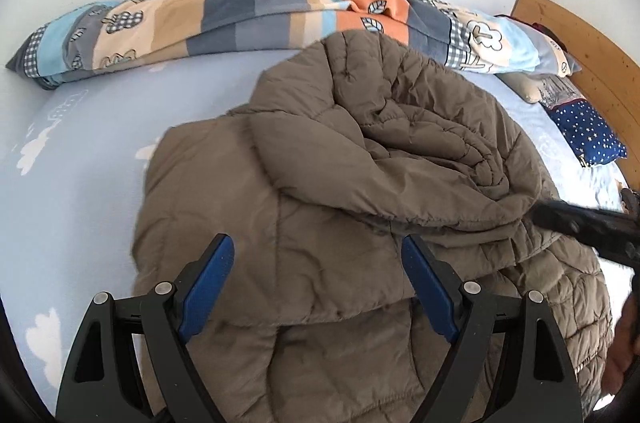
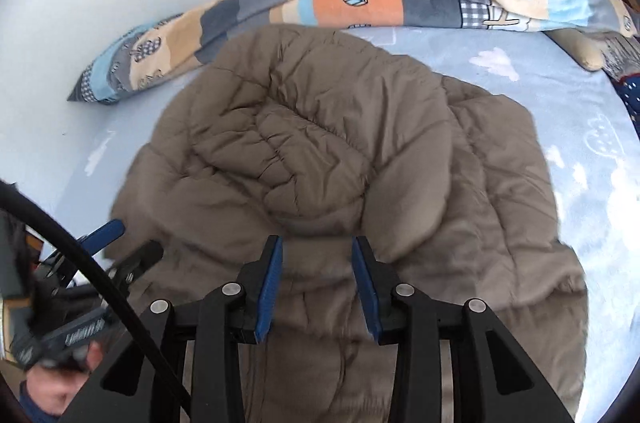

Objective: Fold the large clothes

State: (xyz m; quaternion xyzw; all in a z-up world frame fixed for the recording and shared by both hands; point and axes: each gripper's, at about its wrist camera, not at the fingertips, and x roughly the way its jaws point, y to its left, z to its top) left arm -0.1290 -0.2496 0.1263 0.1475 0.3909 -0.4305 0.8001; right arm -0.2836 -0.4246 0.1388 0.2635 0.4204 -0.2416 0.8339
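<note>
Hovering both over the puffy, quilted brown jacket (image 1: 360, 183) bunched mid-bed (image 1: 80, 183), I see my left hand-held gripper (image 1: 318, 251) wide, my right hand-held gripper (image 2: 317, 251) narrower, both empty.

The near end of the brown quilted jacket (image 1: 360, 151) is cut off by the lower edge in both wrist views, and part of it is covered by the claw arms. In the left wrist view only a blurred dark bar of the right claw (image 1: 580, 223) is seen at the right edge; its tips are not shown. In the right wrist view the left claw (image 2: 128, 247) is partly hidden behind a black cable (image 2: 80, 255), and the hand (image 2: 52, 391) holding it is blurred and cropped.
</note>
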